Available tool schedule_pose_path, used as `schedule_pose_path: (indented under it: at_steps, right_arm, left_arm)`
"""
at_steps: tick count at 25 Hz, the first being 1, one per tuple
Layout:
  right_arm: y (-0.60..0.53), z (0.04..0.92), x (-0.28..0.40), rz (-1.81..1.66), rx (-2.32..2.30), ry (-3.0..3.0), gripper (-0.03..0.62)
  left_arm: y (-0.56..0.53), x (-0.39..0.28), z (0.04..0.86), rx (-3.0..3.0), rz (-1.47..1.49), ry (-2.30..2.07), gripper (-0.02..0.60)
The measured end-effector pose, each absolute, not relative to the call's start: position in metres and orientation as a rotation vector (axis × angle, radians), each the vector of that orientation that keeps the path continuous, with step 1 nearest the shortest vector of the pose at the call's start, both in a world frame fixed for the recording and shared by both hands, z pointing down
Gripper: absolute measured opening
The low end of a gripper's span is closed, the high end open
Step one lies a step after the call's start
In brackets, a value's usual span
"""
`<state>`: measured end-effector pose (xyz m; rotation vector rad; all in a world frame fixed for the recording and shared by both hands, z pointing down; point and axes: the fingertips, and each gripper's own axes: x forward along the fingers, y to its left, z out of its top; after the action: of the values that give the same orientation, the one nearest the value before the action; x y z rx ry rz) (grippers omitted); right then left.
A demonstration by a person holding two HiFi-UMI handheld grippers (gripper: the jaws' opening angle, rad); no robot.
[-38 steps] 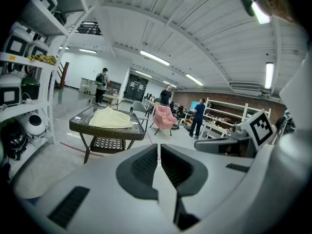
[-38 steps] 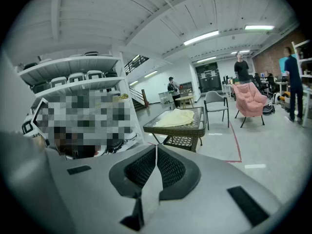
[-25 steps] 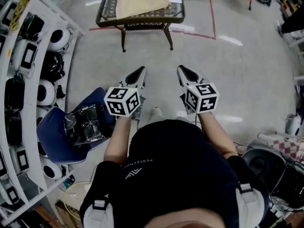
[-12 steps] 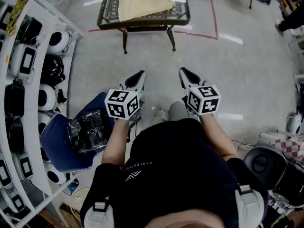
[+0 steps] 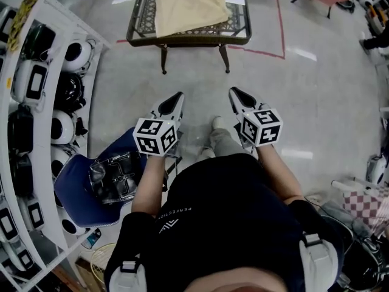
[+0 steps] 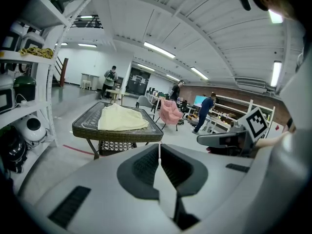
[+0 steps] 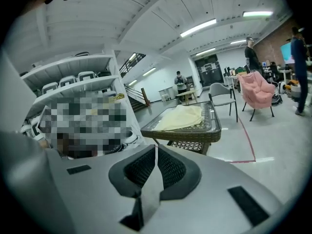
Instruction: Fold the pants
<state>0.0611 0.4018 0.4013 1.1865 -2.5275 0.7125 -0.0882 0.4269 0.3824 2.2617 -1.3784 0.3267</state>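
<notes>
Cream-yellow pants (image 5: 189, 5) lie spread on a dark wicker table with a glass top (image 5: 240, 34) at the top of the head view. The same pants (image 6: 121, 118) show ahead in the left gripper view, and the pants (image 7: 181, 117) lie on that table (image 7: 210, 126) in the right gripper view. My left gripper (image 5: 177, 96) and right gripper (image 5: 234, 92) are held side by side above the grey floor, well short of the table. Both are shut with nothing between the jaws (image 6: 159, 147) (image 7: 155, 151).
A white shelf rack (image 5: 45, 108) with helmets and devices runs down the left. A blue chair (image 5: 79, 184) carrying a clear-and-black bag stands beside my left arm. Red tape (image 5: 281, 23) marks the floor near the table. A pink chair (image 6: 170, 112) and several people are in the distance.
Both grippers and the person have moved forward toward the table, which now sits lower in the head view. The jaws stayed shut.
</notes>
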Motion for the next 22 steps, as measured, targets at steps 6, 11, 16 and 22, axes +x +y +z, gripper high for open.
schedule_pose_path:
  at_steps: [6, 11, 16, 22]
  right_arm:
    - [0.351, 0.398, 0.055, 0.696, 1.119, -2.546, 0.04]
    - [0.309, 0.4, 0.055, 0.715, 1.082, -2.545, 0.04]
    - [0.278, 0.405, 0.057, 0.72, 1.063, -2.545, 0.04]
    - [0.247, 0.41, 0.059, 0.724, 1.061, -2.54, 0.04]
  left_arm:
    - [0.382, -0.095, 0.386, 2.247, 0.38, -1.399, 0.018]
    - [0.344, -0.086, 0.392, 2.238, 0.384, -1.373, 0.018]
    - [0.314, -0.085, 0.397, 2.232, 0.401, -1.388, 0.018]
    - [0.284, -0.089, 0.402, 2.217, 0.428, -1.416, 0.018]
